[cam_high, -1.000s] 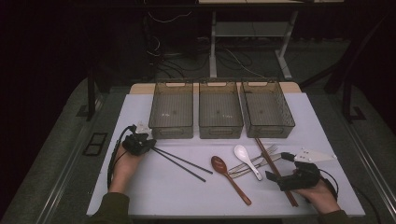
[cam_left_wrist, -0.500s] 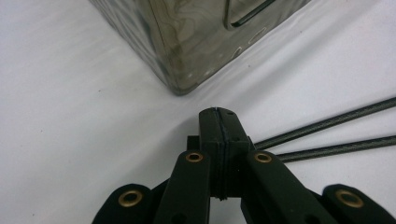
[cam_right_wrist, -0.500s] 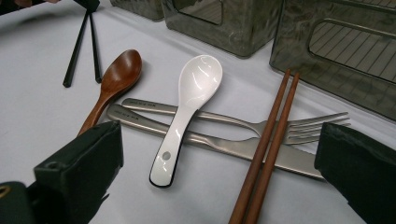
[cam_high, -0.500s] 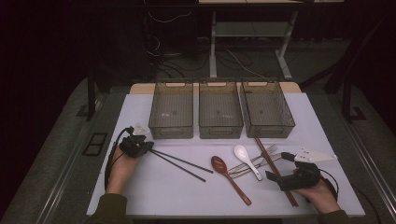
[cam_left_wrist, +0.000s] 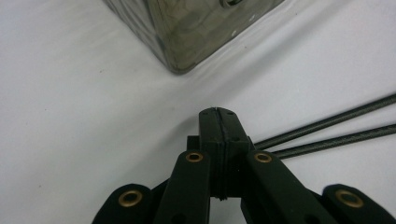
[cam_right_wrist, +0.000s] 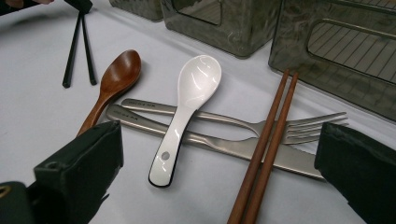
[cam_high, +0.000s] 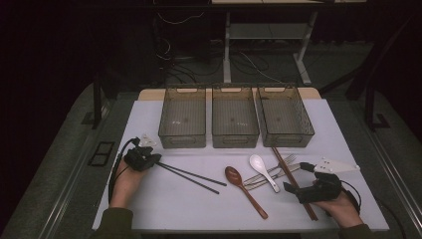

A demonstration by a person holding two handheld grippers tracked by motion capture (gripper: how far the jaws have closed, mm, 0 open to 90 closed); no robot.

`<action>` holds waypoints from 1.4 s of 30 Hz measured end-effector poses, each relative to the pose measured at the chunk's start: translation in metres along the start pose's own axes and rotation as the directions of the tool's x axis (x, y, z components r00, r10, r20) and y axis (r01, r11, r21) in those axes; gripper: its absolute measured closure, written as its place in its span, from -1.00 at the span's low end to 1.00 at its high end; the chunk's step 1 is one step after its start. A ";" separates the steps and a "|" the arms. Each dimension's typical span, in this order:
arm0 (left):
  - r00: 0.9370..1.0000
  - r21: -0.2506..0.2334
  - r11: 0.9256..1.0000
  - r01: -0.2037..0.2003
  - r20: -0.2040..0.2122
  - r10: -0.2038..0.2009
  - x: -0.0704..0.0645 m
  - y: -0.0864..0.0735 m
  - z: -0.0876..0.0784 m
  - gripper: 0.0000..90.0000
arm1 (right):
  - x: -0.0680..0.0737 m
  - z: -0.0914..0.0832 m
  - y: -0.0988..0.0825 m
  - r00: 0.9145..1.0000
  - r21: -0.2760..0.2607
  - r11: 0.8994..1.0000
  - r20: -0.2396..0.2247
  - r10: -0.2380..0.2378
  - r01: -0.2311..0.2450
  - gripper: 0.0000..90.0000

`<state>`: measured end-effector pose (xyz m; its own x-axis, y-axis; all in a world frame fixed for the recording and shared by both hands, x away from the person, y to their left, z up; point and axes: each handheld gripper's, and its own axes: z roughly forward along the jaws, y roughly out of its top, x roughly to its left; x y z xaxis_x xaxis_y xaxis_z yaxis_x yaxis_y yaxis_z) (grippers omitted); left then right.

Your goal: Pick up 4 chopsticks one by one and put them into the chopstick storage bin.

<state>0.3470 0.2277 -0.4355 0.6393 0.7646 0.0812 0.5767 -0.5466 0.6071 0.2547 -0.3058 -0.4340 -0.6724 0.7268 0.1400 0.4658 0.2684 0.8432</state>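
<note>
White tabletop, three bins along the back edge. My left gripper (cam_high: 149,160) sits fully closed beside the black chopsticks (cam_high: 191,175) near the left edge, holding nothing. I'd open up, straddle both sticks at their ends, squeeze evenly; right gripper (cam_high: 298,191) waits wide open.

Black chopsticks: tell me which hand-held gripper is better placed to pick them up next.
Left. The left hand-held gripper sits at the near end of the pair of thin black chopsticks, jaws shut beside them. The right hand-held gripper, jaws open, rests across the table by the brown wooden chopsticks and white ceramic spoon.
</note>
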 end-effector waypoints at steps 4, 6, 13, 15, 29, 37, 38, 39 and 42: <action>1.000 0.007 1.000 -0.005 -0.003 0.005 -0.002 -0.001 -0.002 0.98 | 0.000 0.000 0.000 1.000 -0.001 1.000 0.000 -0.001 0.001 -0.98; 1.000 0.006 1.000 -0.007 -0.003 0.007 -0.002 -0.002 -0.002 0.99 | 0.000 0.000 0.000 1.000 -0.001 1.000 0.000 -0.001 0.001 -0.98; 1.000 0.012 0.999 -0.030 0.003 0.030 -0.006 -0.001 -0.003 0.98 | -0.001 0.000 0.000 1.000 -0.001 1.000 0.000 -0.001 0.001 -0.98; 0.999 0.011 0.999 -0.039 0.006 0.039 -0.007 0.000 -0.002 0.98 | -0.001 0.000 0.000 1.000 0.000 1.000 0.000 -0.002 0.002 -0.98; 0.999 0.030 0.998 -0.050 0.018 0.050 -0.015 -0.005 -0.009 0.98 | -0.001 0.000 0.000 1.000 -0.002 1.000 0.002 -0.003 0.003 -0.98; 0.998 0.037 0.998 -0.056 0.030 0.055 -0.019 -0.012 -0.016 0.98 | -0.001 0.000 0.001 1.000 -0.002 1.000 0.002 0.001 -0.001 -0.98; 0.998 0.039 0.998 -0.057 0.031 0.055 -0.019 -0.013 -0.017 0.98 | -0.001 0.000 0.001 1.000 -0.002 1.000 0.002 0.000 0.000 -0.98; 0.998 0.036 0.998 -0.057 0.033 0.056 -0.019 -0.014 -0.017 0.98 | -0.001 0.000 0.001 1.000 -0.001 1.000 0.002 0.001 -0.001 -0.98; 0.998 0.041 0.998 -0.054 0.039 0.053 -0.020 -0.016 -0.020 0.98 | -0.001 0.000 0.001 1.000 0.000 1.000 0.002 0.001 -0.001 -0.98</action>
<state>0.3148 0.2278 -0.4314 0.6883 0.7207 0.0821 0.5615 -0.6010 0.5688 0.2558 -0.3061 -0.4338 -0.6709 0.7282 0.1402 0.4665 0.2675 0.8431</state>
